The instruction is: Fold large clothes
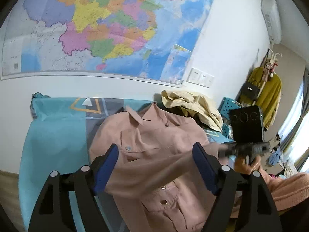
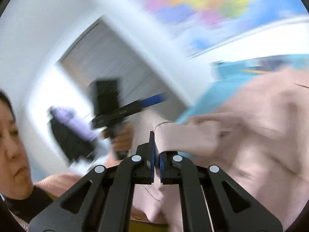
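Note:
A dusty-pink button-up shirt (image 1: 154,135) lies front up, collar toward the wall, on a teal bed cover (image 1: 54,127). One of its sleeves (image 1: 164,166) is drawn slantwise across the chest toward the right. My left gripper (image 1: 156,164) hovers above the shirt with its blue pads wide apart and nothing between them; it also shows side-on as the left gripper (image 2: 152,99). My right gripper (image 2: 156,154) is shut on the sleeve's cuff (image 2: 183,135). From the left wrist it appears as the blurred right gripper (image 1: 222,151), at the sleeve's end, in a hand (image 1: 249,164).
A crumpled beige garment (image 1: 193,106) and a teal crate (image 1: 229,106) lie behind the shirt on the right. A large map (image 1: 108,29) hangs on the wall beyond the bed. A coat rack with a mustard coat (image 1: 270,90) stands far right. The person's pink sleeve (image 1: 289,189) is near.

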